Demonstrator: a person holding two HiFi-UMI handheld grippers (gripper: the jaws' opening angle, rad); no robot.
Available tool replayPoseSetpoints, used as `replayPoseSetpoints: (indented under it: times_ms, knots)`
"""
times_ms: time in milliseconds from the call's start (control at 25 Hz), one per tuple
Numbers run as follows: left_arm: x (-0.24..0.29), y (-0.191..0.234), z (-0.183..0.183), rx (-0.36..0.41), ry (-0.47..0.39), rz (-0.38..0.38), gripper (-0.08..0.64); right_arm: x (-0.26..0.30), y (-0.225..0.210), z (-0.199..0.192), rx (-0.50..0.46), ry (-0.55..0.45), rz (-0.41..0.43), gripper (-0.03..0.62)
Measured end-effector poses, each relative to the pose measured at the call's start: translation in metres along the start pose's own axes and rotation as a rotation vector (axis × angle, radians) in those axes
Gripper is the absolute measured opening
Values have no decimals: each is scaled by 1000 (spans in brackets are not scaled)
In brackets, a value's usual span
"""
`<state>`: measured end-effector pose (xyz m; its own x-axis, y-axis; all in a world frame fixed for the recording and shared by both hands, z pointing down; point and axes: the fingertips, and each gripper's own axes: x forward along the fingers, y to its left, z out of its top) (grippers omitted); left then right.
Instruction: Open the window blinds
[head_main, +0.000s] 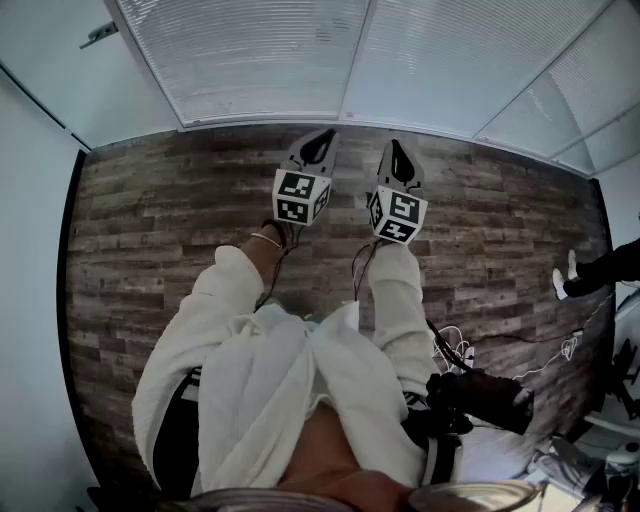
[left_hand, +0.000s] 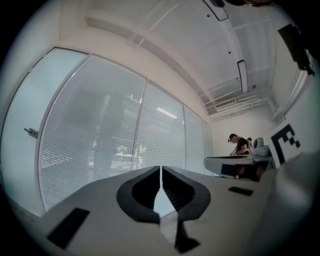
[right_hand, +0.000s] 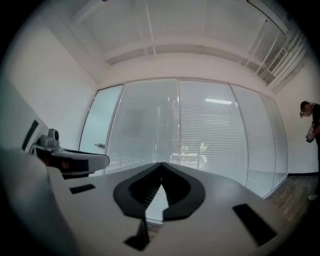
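White slatted window blinds (head_main: 300, 60) hang lowered behind glass panes ahead of me, also seen in the left gripper view (left_hand: 105, 145) and the right gripper view (right_hand: 200, 130). My left gripper (head_main: 322, 140) and right gripper (head_main: 396, 150) are held side by side, level, pointing at the blinds and short of the glass. Both are shut with nothing between their jaws; the tips meet in the left gripper view (left_hand: 160, 168) and in the right gripper view (right_hand: 161, 164). No cord or wand shows near either one.
A glass door with a handle (left_hand: 31, 132) stands left of the blinds. Wood-look floor (head_main: 150, 230) lies below. A person (left_hand: 241, 145) stands at a desk far to the right, and a bag and cables (head_main: 480, 395) lie behind me on the right.
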<state>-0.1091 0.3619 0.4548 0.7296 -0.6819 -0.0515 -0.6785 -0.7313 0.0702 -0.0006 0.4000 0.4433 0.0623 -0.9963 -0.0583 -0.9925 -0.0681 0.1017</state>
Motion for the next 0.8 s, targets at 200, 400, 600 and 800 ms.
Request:
replayPoseSetpoints:
  times_ms: [200,400,600,800]
  knots:
    - [36,13,-7,4,-5,24,2,45,-17,-13,26,15,54,5]
    - [107,60,-3,4,-26,31,2,135,-22,-15,67,-2,109,6]
    - [207,144,3,20,-47,12,2,268,-25,-18,52,-5,113,67]
    - [318,220,30,30,-55,-7,2,389,-64,13,64,-58,29,66]
